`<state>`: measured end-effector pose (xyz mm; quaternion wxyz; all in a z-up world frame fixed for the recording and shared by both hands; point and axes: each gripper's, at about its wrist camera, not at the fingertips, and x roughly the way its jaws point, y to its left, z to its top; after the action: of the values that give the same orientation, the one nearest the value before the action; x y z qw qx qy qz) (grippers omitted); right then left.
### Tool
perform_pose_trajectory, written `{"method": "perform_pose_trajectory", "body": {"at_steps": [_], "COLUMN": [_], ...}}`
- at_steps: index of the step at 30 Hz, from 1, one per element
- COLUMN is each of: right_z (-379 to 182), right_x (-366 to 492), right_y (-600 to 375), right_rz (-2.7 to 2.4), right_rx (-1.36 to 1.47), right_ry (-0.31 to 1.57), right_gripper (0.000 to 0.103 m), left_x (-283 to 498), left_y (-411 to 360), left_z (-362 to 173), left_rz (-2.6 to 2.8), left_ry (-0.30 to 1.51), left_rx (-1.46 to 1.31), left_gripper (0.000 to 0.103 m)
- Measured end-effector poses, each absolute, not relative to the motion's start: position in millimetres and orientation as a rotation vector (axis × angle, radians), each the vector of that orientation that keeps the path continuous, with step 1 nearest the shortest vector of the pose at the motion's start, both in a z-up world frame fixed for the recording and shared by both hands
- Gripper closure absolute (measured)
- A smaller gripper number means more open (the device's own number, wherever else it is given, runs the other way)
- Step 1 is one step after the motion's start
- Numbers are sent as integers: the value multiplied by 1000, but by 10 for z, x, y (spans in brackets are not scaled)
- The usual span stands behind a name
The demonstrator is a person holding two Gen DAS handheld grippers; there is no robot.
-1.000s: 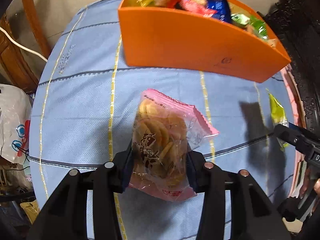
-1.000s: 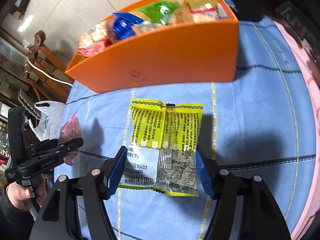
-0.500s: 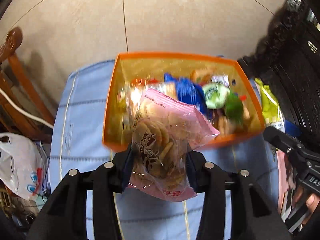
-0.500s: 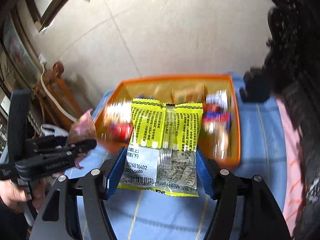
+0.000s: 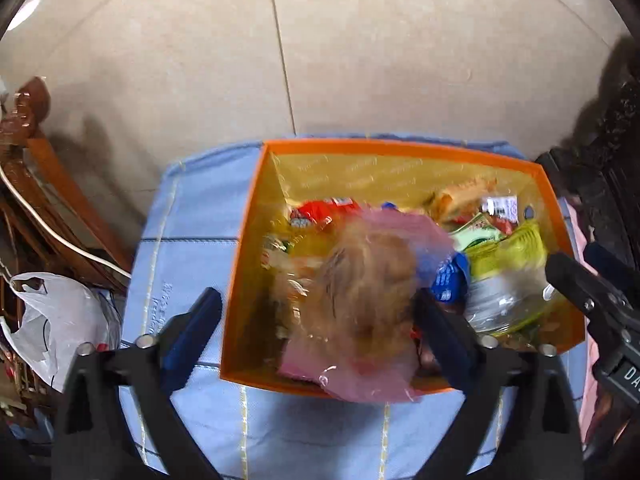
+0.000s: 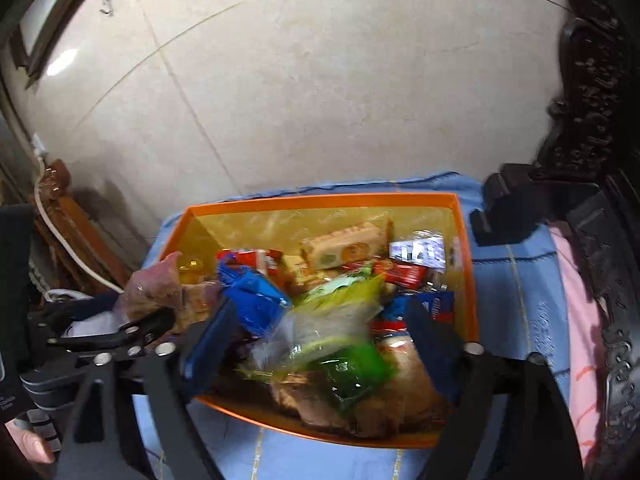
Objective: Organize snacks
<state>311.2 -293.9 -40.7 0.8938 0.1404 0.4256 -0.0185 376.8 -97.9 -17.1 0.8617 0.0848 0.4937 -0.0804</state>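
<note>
With both tongs just sprung wide, the pink cookie bag [image 5: 360, 300] below the left tongs [image 5: 316, 320] and the yellow packet [image 6: 320, 320] below the right tongs [image 6: 316, 340] drop free; either may slide over the orange bin [image 5: 244, 280] rim.

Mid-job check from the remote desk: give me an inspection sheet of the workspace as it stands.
Surface: blue cloth covers the table.
Job's things: orange box full of snacks; pink bag and yellow bag, both blurred, over the box between open jaws.
Clutter: white plastic bag off the table's left edge.
Grippers: left gripper and right gripper have just been opening; both open, pads clear of the bags.
Cables: white cable along the wooden furniture.
Surroundings: tiled floor, dark carved furniture on the right.
</note>
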Motion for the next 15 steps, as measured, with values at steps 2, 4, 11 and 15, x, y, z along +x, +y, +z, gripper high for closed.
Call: {"method": "perform_pose_trajectory", "body": {"at_steps": [2, 4, 11, 15], "right_z": [-420, -427, -401, -355], "right_x": [3016, 2928, 2458, 2150], "right_y": [-2917, -2908, -2913, -2854], "right_rz": [-22, -19, -24, -24], "right_rx": [292, 298, 367, 374], "right_ry": [890, 897, 932, 934], "right_gripper": [12, 12, 7, 7], "left_x": [3714, 3660, 3285, 2970], "left_y": [-943, -917, -839, -764], "left_z": [-135, -109, 110, 253], "left_rz": [-169, -168, -164, -166], "left_ry": [1033, 1031, 991, 969], "left_rx": [167, 170, 191, 192], "left_gripper": [8, 8, 8, 7]}}
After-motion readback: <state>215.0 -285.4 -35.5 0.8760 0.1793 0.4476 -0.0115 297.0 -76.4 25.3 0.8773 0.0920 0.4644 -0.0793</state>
